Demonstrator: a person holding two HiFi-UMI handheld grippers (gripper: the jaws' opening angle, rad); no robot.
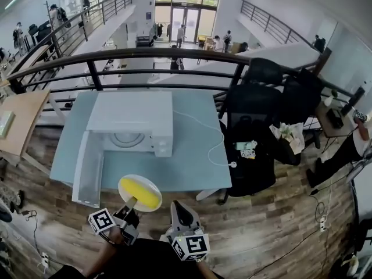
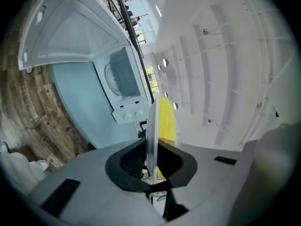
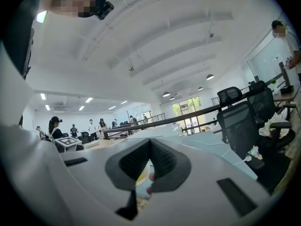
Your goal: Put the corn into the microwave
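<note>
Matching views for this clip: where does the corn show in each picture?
Head view: corn on a white plate, bottom centre, before the open microwave.
Left gripper view: centre, yellow beside the edge-on plate in the left gripper.
Right gripper view: unclear; only a yellowish sliver below the jaws.
Shared landmark: the light blue table.

A pale blue table bears a white microwave on its left half (door swung open); a white cable trails across its right.
</note>
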